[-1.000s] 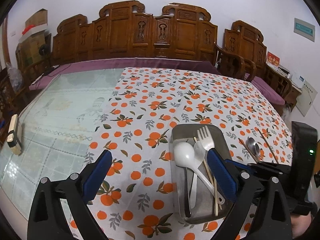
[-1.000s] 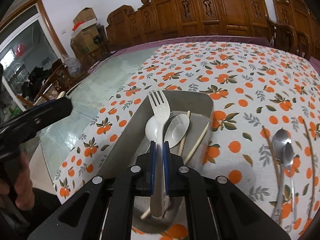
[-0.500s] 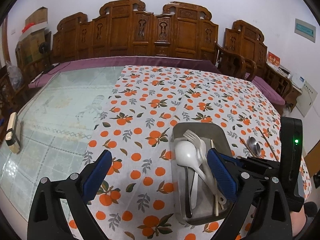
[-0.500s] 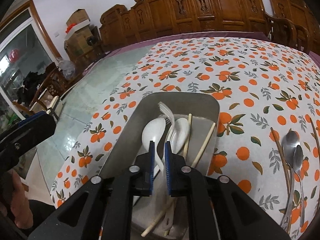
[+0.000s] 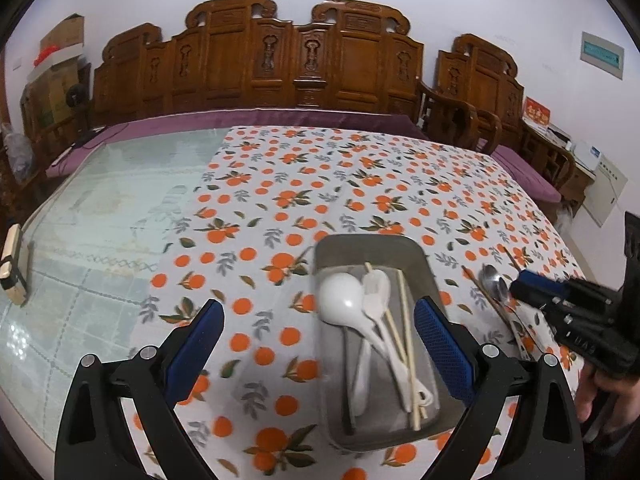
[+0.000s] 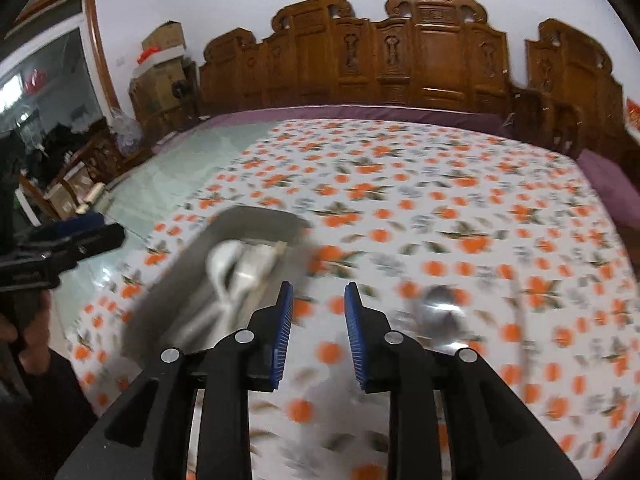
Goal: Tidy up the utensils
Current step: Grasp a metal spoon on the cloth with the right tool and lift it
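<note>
The right gripper [image 6: 318, 312] has just been opening; its jaws stand partly apart with nothing between them, over bare cloth [image 6: 440, 208]. The tray [image 6: 168, 304] lies ahead to its left, holding white spoons [image 5: 344, 300], a fork and chopsticks [image 5: 404, 320]. A metal spoon [image 6: 440, 300] lies ahead to its right, blurred. The left gripper [image 5: 316, 344] hangs wide open and empty, its right finger over the tray's near end.

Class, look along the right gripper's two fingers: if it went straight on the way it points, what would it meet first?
Probably bare orange-print tablecloth; the right gripper is open and empty, with tray left and metal spoons right. Blur hides depth.
</note>
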